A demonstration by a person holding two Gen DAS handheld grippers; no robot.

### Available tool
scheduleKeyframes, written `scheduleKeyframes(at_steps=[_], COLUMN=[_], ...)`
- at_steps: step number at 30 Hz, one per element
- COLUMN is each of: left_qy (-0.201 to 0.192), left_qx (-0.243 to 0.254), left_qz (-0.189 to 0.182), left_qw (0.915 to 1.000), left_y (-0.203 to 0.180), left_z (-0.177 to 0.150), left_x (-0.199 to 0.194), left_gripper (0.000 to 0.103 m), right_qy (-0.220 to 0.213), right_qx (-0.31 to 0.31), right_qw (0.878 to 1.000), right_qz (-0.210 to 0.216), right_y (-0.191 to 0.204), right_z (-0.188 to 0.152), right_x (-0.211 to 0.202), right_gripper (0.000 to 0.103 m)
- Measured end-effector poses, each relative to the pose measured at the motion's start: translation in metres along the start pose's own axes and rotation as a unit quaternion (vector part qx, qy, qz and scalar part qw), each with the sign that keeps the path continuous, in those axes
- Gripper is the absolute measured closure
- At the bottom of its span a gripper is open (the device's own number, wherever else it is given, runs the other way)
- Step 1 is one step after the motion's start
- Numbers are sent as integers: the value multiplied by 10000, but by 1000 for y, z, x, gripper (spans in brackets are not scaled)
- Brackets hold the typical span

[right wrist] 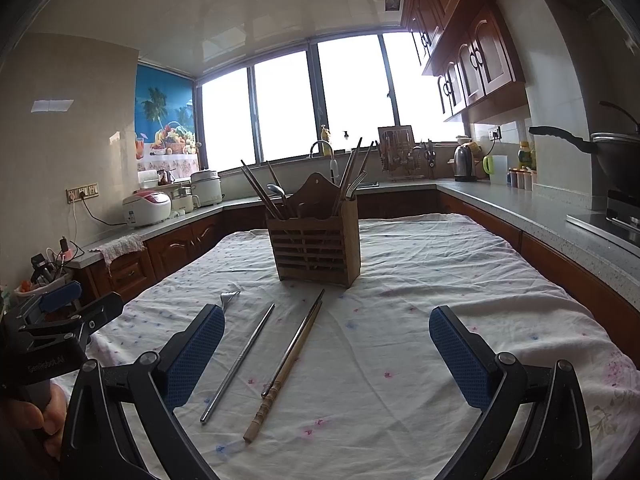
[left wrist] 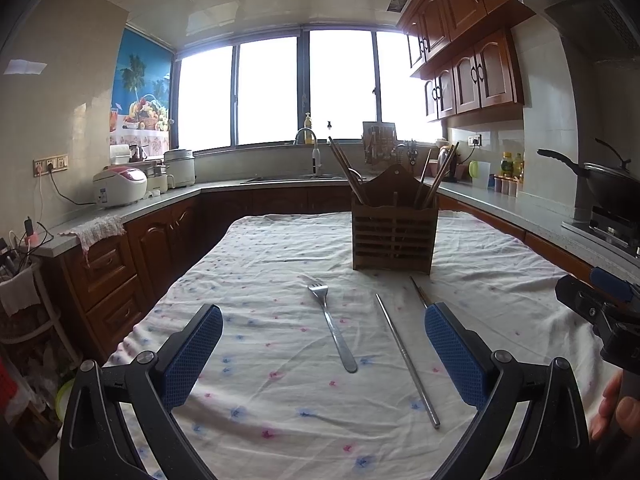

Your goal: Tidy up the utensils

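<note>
A wooden utensil holder point(left wrist: 394, 236) stands upright at the middle of a surface point(left wrist: 500, 264) draped in a pale, flower-dotted cloth point(right wrist: 420, 280), with chopsticks point(right wrist: 256, 190), a spoon point(right wrist: 276, 191) and a fork's tines showing above its rim. In front of it, loose on the cloth, lie a metal fork point(left wrist: 334, 326), a metal chopstick point(left wrist: 406, 360) just to its right, and, seen best from the right wrist camera, a wooden chopstick point(right wrist: 286, 372) with a second, darker stick point(right wrist: 296, 340) tight against it.

The left hand-held gripper point(left wrist: 322, 354) hangs above the fork and metal chopstick, its blue pads point(left wrist: 192, 354) spread wide and holding nothing. The right hand-held gripper point(right wrist: 326, 354) is likewise wide open and empty, over bare cloth to the right of the wooden chopstick. Nothing lies between either one and the utensils.

Around the surface runs a grey kitchen counter point(left wrist: 520, 210) carrying a rice cooker point(left wrist: 120, 190), a sink faucet point(left wrist: 306, 136), a kettle point(right wrist: 464, 164) and a wok point(left wrist: 608, 184) on the stove, with wooden cabinets point(left wrist: 472, 76) above and bright windows point(left wrist: 340, 84) behind.

From the left wrist camera the wooden chopstick is largely hidden behind the right pad; from the right wrist camera the fork's handle disappears behind the left pad. The holder's inner compartments cannot be made out. Fingers of a hand point(left wrist: 616, 408) show at the frame edge.
</note>
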State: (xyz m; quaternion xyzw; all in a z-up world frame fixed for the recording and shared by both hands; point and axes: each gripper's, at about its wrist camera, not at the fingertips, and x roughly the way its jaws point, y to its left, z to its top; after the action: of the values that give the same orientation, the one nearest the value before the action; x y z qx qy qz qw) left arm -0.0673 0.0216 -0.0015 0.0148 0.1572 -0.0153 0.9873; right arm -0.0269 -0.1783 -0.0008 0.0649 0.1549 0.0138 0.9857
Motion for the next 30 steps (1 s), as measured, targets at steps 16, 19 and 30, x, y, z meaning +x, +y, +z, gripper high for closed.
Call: scheduleKeyframes(at_steps=[16, 19, 30], left_qy=[-9, -9, -1], left_qx=[-25, -28, -49], left_qz=[-15, -16, -30], left_qw=[10000, 10000, 10000], left_y=[-1, -2, -2], left_z=[0, 0, 1], left_x=[-1, 0, 0], left_gripper=[1, 1, 1], right_qy=[2, -5, 3], right_qx=[7, 8, 7], right_qw=[10000, 10000, 10000], right_qz=[1, 0, -9], right_y=[0, -1, 0], right_z=[0, 0, 0], right_x=[1, 0, 0], right_gripper=[0, 0, 0])
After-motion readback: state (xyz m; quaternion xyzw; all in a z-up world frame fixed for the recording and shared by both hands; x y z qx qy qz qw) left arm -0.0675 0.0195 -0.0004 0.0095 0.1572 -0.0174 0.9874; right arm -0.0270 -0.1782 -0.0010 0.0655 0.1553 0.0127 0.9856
